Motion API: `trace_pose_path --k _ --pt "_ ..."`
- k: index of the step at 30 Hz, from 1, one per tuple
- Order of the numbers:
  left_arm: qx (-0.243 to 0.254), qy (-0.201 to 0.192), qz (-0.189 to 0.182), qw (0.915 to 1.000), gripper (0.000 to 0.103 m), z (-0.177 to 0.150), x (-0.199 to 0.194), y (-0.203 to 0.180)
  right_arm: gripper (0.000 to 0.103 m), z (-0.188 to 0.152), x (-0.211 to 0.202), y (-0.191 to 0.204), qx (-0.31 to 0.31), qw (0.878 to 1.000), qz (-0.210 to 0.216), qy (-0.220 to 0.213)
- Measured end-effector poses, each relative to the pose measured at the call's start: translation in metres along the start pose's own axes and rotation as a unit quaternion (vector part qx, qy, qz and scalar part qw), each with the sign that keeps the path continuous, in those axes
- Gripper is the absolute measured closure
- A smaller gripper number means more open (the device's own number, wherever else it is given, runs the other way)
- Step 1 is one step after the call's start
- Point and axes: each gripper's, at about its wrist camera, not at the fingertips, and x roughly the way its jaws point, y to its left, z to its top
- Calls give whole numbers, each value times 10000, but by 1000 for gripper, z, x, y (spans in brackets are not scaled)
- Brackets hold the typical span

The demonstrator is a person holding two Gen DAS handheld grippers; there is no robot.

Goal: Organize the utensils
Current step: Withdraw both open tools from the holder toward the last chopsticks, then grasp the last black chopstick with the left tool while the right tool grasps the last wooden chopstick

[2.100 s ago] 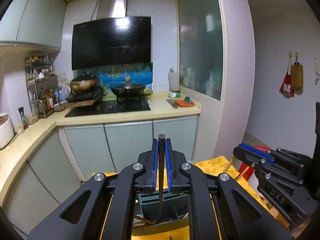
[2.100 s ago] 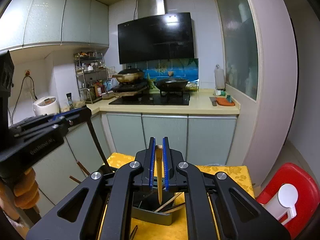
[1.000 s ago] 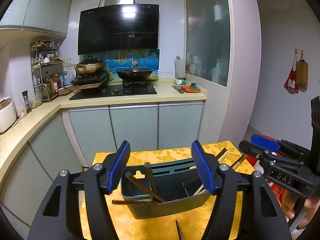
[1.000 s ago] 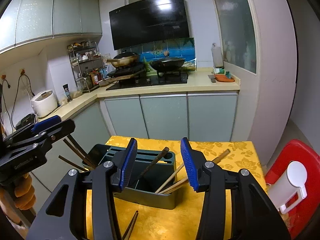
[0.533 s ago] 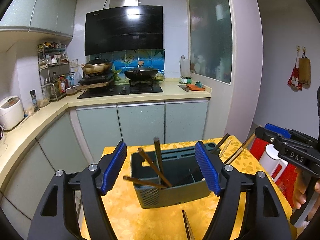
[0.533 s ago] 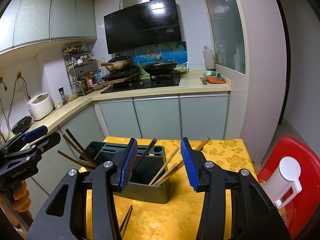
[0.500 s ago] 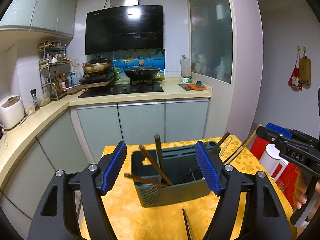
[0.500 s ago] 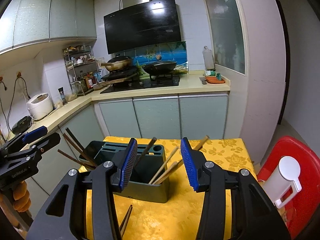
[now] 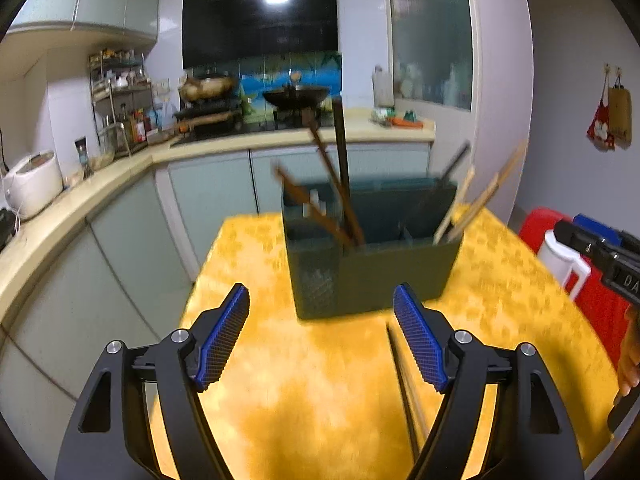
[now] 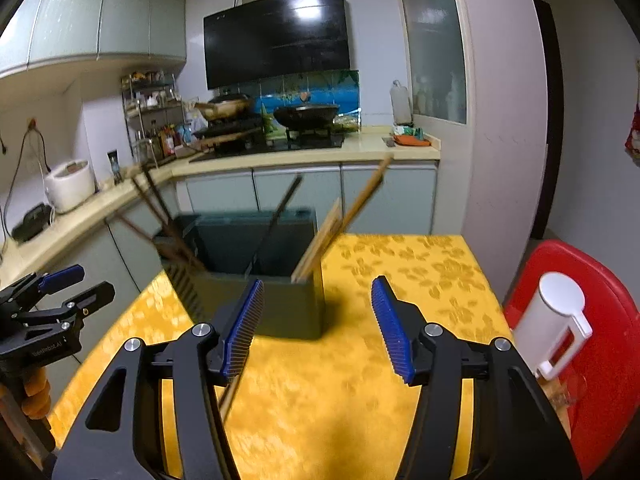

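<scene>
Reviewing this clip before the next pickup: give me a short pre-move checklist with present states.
1. Left gripper open and empty: ok.
2. Right gripper open, nothing between its pads: ok.
3. Dark holder upright on the yellow table: ok.
4. Loose chopsticks lying on the table, not yet in the holder: not ok.
5. Chopsticks in the holder leaning, not fallen out: ok.
6. How many loose chopsticks remain: cannot tell, blurred and partly hidden.
</scene>
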Motion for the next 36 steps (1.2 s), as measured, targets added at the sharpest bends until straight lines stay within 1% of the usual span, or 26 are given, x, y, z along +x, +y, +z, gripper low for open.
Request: trace_pose_path --k 3,7,14,21,26,31,36 --pt "18 198 -14 9998 31 -31 1 -2 44 -20 -4 6 -70 9999 -50 62" --pt "115 370 -3 9992 31 -68 -1 -6 44 -49 -9 13 -185 9996 -90 187" --pt "196 601 -113 9979 31 -109 -6 -12 44 -79 -14 17 -153 9991 -175 350" --pt "336 690 -346 9965 31 -138 -17 -27 44 -99 -24 12 -26 9988 -178 460" --pt "407 678 -519 9955 31 -149 -26 -39 44 -109 -36 10 59 9987 -165 474" --pt "518 745 -637 9938 31 -159 -29 -48 44 -113 -44 16 -89 9988 -180 445" --pt "540 898 -784 9914 31 -168 -27 -52 44 -113 -47 13 -64 9988 -227 419"
